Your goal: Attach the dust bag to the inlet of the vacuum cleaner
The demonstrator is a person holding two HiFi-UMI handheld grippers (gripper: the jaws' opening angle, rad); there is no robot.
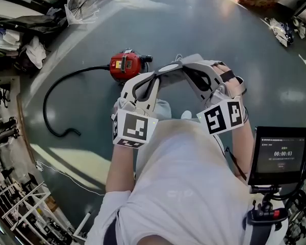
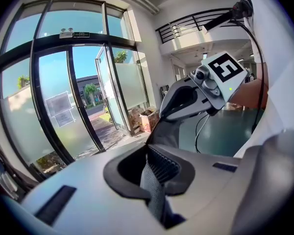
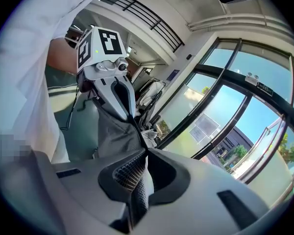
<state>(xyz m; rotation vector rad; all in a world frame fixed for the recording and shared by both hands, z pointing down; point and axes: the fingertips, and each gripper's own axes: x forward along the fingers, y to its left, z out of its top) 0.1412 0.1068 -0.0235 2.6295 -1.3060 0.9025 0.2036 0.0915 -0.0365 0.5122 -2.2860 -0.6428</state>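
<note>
1. Grey-green floor (image 1: pixel 204 29) spreads under the person, with glass doors (image 2: pixel 73 97) behind.
2. Left tool (image 2: pixel 148 148) and right tool (image 3: pixel 146 152) are each clamped on the grey dust bag (image 3: pixel 112 131), which is stretched between them.
3. Red vacuum cleaner (image 1: pixel 125 65) sits on the floor just beyond, its black cable (image 1: pixel 48 101) curling away.

Plain white short-sleeved shirt (image 1: pixel 183 188)

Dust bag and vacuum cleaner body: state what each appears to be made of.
The dust bag looks like grey woven cloth with a matte finish: it creases and hangs in soft folds. The vacuum cleaner has a red, slightly shiny body, probably painted metal or hard plastic. It is too small in the head view to tell which.
</note>
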